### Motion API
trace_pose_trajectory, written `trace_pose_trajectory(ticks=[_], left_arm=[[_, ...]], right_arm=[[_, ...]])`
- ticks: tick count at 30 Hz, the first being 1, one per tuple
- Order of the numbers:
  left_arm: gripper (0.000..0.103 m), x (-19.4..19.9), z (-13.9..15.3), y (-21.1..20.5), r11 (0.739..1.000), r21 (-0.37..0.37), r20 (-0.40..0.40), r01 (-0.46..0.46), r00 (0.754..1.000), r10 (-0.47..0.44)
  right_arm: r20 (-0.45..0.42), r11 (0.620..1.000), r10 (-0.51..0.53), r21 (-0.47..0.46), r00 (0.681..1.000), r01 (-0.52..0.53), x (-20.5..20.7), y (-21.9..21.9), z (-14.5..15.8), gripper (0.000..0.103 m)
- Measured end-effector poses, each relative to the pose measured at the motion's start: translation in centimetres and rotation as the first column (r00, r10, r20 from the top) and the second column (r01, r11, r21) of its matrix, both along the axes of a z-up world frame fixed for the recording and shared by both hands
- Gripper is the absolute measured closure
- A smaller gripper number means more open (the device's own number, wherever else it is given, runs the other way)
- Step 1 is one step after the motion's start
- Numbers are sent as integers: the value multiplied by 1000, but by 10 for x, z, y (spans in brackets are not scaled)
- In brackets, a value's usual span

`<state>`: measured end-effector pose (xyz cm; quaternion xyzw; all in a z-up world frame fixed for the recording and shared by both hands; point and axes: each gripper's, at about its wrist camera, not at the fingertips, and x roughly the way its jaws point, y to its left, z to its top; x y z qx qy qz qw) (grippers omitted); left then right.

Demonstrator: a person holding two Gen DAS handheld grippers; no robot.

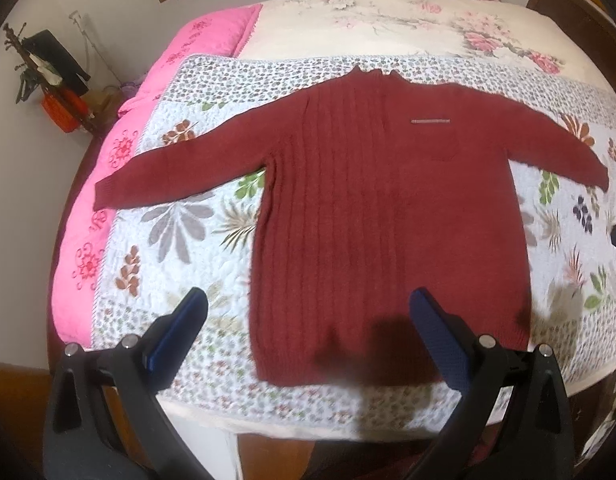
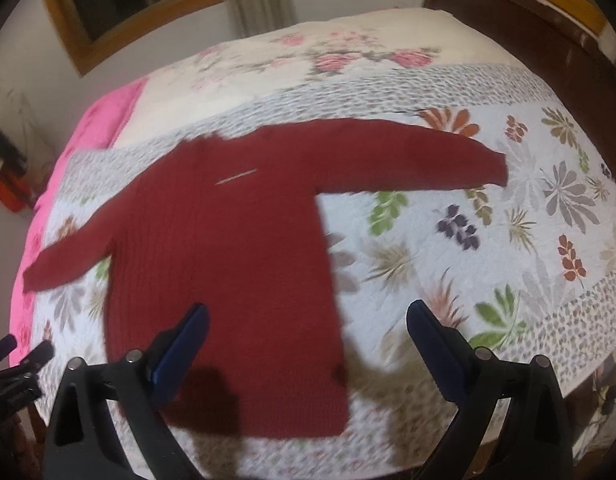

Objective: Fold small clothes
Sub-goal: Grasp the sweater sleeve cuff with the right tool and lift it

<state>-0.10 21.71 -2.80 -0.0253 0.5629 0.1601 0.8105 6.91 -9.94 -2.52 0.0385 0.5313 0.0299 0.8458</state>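
Dark red knitted sweater (image 1: 387, 208) lies flat on the floral quilt (image 1: 180, 240) across the bed (image 1: 387, 28), both sleeves stretched out sideways, hem towards me. My left hand-held gripper (image 1: 308, 300) hangs over the hem, fingers spread wide and empty. My right hand-held gripper (image 2: 308, 312) is spread too, holding nothing, above the sweater's lower right corner. Pink blanket (image 1: 92, 216) runs along the bed's left edge.
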Motion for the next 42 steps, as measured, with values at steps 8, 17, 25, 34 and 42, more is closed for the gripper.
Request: trace_pose_trajectory(ticks=[8,17,25,34,42], left_arm=[[3,126,-30,-68,999,-11,89,33,996,-32],[3,222,-75,-138,997,-79,128,21,992,-10],[3,237,-90,-153,1000,-13,116,23,993,-22],[3,233,-100,-125,1000,6,88,-15,996,15],[3,231,-101,-101,999,-7,83,-35,996,36]], right_arm=[[5,991,-135,5,991,135,125,-156,-59,4],[-46,987,-162,12,986,163,237,-282,-134,4],[-134,983,-161,65,978,171,281,-339,-185,13],[-132,983,-131,111,983,146,284,-361,-192,73],[-56,979,-46,197,997,56,272,-325,-153,93]])
